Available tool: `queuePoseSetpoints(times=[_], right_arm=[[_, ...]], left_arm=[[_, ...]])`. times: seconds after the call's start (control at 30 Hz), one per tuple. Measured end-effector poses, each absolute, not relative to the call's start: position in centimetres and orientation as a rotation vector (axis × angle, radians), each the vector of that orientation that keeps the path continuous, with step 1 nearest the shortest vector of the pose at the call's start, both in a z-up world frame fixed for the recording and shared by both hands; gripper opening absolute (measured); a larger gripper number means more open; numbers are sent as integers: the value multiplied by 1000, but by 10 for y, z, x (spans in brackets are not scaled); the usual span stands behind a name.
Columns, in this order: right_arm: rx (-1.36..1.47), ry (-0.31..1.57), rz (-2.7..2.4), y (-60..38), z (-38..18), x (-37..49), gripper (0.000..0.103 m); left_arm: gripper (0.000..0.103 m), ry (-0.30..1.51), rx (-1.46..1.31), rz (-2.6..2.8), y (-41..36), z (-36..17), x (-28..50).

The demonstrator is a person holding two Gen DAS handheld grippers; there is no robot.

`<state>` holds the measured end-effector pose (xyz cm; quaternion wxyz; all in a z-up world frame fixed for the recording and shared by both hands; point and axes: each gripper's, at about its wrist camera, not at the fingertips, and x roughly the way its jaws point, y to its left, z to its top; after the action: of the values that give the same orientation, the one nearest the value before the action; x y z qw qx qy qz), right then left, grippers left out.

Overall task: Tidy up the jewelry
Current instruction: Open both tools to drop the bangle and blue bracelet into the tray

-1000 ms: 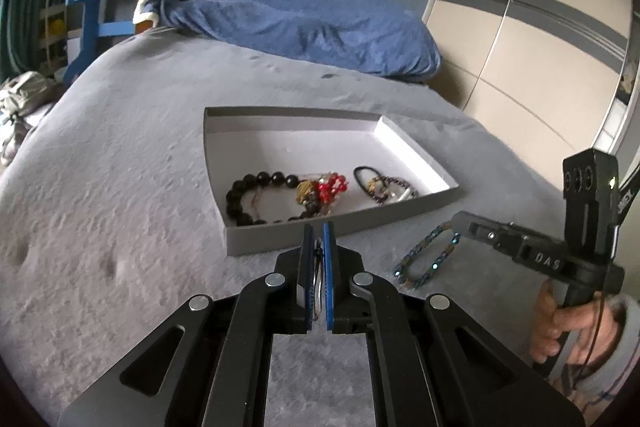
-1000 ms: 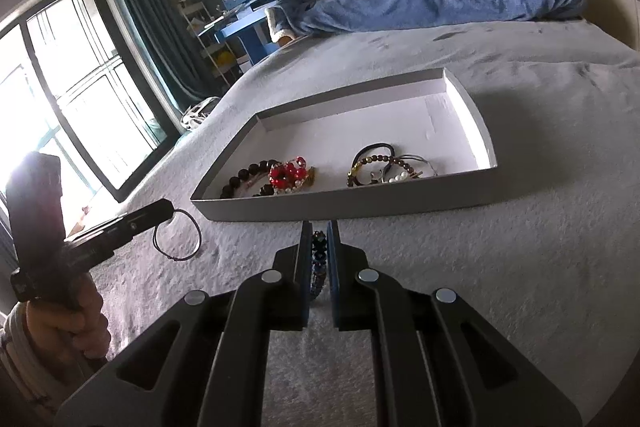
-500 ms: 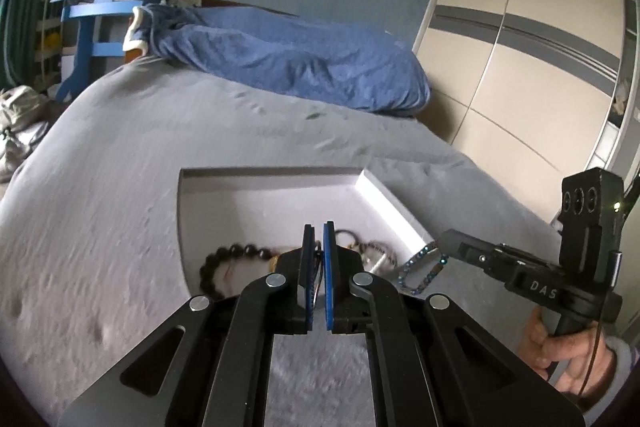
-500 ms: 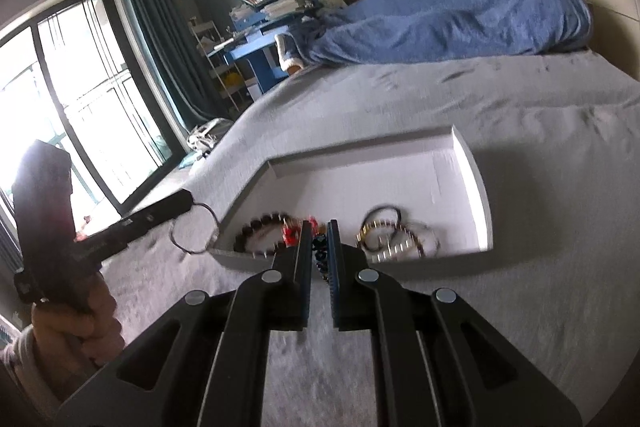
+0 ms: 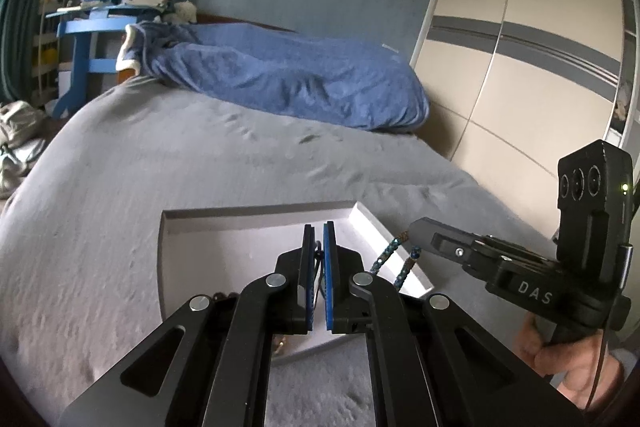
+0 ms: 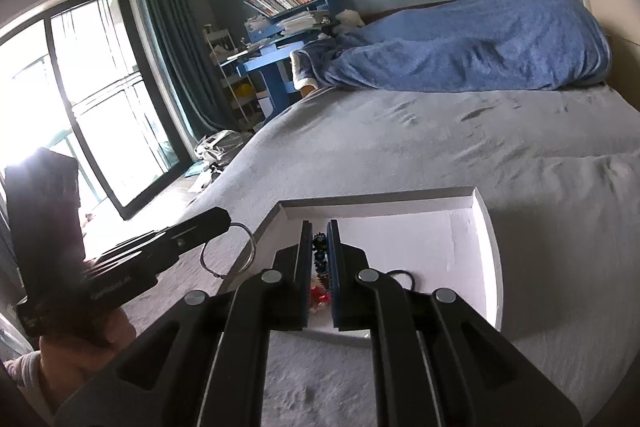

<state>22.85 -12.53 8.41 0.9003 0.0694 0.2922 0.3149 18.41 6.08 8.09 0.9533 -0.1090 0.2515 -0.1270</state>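
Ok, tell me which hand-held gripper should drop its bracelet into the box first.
Right, probably. The right hand-held gripper holds its blue beaded bracelet over the white box; the left hand-held gripper's thin ring bracelet hangs beside the wall.

From my left gripper's camera, its black fingers (image 5: 316, 267) cover most of the shallow white cardboard tray (image 5: 256, 223), so the jewelry in it is basically hidden. The thin metal ring bracelet (image 5: 319, 269) is only a sliver between the pads. On the right camera, the person's hand (image 6: 76, 343) is backlit, blurry and cropped.
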Motion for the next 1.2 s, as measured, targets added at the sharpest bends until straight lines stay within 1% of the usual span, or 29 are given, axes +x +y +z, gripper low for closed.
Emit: queuePoseSetpoints(times=[0.3,0.67,0.73,0.77,0.8,0.83,0.87,0.9,0.93,0.97,1.0,1.07,1.13,1.2], right_arm=[[111,746,555,-129,35,250,7],[107,804,503,-138,15,258,7],[104,809,496,-139,12,258,7],[101,813,495,-140,10,258,8],[99,814,494,-140,10,258,9],[91,814,490,-140,9,257,12],[86,813,487,-140,9,256,22],[80,806,485,-140,9,254,28],[76,800,482,-141,9,253,40],[69,792,478,-142,9,251,43],[65,789,477,-142,10,250,44],[57,781,470,-144,10,247,45],[57,766,465,-147,11,244,48],[57,745,465,-149,13,239,54]], left_arm=[[5,669,-199,-199,63,33,208],[5,735,-167,-173,62,14,211],[11,743,-159,-155,63,12,210],[18,745,-161,-150,65,11,209],[28,742,-164,-142,66,11,207],[32,737,-165,-139,66,11,206],[38,735,-163,-138,67,11,206],[45,731,-160,-137,66,12,204],[51,727,-154,-135,66,12,203],[61,720,-148,-134,65,13,201],[70,711,-136,-131,64,13,199],[76,694,-117,-113,63,14,195],[79,670,-106,-107,62,17,190],[83,648,-105,-107,63,20,185]])
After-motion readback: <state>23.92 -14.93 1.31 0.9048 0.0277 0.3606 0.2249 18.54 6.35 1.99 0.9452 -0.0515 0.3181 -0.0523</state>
